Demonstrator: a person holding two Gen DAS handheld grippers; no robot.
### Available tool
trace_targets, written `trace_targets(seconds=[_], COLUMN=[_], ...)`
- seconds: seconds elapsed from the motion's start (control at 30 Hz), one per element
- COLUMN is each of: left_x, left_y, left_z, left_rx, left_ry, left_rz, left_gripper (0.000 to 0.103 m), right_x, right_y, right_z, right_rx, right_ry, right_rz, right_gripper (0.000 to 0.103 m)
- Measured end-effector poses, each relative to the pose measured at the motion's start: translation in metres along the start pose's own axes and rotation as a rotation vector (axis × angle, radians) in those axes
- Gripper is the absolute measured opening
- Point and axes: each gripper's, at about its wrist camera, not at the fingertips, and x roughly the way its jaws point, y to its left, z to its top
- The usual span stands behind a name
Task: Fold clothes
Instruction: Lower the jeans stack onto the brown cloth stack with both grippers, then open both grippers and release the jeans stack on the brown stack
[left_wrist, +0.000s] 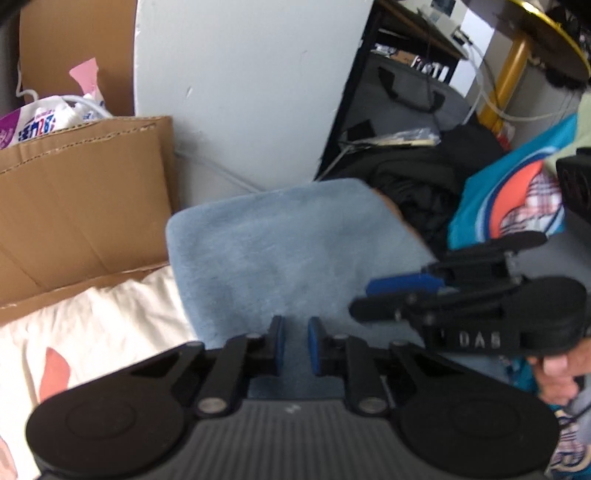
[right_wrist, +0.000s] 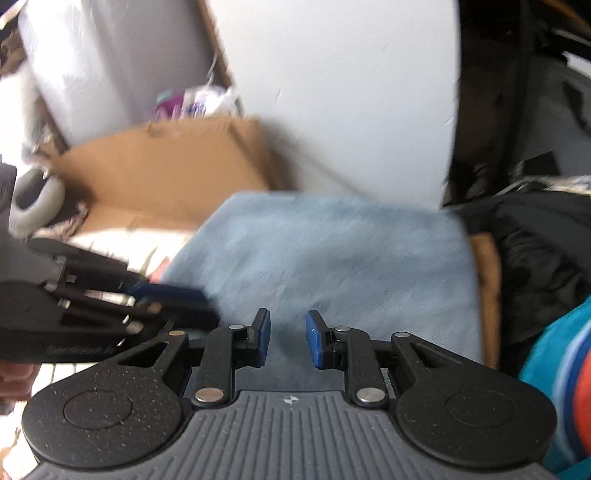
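Two hand-held grippers work over one light blue fleece garment (left_wrist: 291, 251). Around it lie one teal printed T-shirt (left_wrist: 509, 199), one heap of black clothing (left_wrist: 424, 177), one cream cloth with pink patches (left_wrist: 92, 332) and one cardboard box (left_wrist: 81, 192) holding a white-and-purple plastic bag (left_wrist: 40, 118). The left gripper (left_wrist: 295, 341) has its blue-padded jaws parted with a small gap and nothing between them; in the left wrist view the blue fleece shows through that gap at 12 o'clock. The right gripper (right_wrist: 287, 339) is likewise spread, empty, with the fleece just ahead. Each gripper also appears side-on in the other's camera, at 3 o'clock in the left wrist view and at 9 o'clock in the right wrist view. The right wrist view is smeared by motion blur, so the box, the bag and a grey rounded object at 9 o'clock are hard to make out. The teal T-shirt is cut off at the frame edge in both views, and the black heap hides the fleece's far right corner. The fleece lies folded into a neat, rounded rectangle, plush and smooth, at the centre of both views, with the cream cloth at its 8 o'clock and the box behind that.
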Motion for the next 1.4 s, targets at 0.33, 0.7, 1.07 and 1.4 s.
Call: trace_targets(seconds=[0.33,0.7,1.07,1.4], left_x=[0.015,0.016,-0.016,-0.041], left_y=[0.012,0.015,0.005,-0.014], left_z=[-0.009,-0.006,-0.013,-0.059], left_rx=[-0.016,-0.012,-0.047,0.029], left_ry=[0.019,0.043,0.033,-0.010], left_rz=[0.031,0.019,0.002,0.030], left_gripper=[0.007,0.007,0.006,0.016], right_x=[0.015,-0.014,-0.069,-0.090], right_y=[0.009,0.011,0.011,-0.027], right_z=[-0.012,-0.054,-0.105,-0.135], right_rx=[0.017,0.022,0.108,0.339], right_ry=[0.023,0.009,-0.086,-0.199], right_rz=[-0.017,0.003,-0.081,-0.203], right_gripper=[0.029,0.029,0.029,0.030])
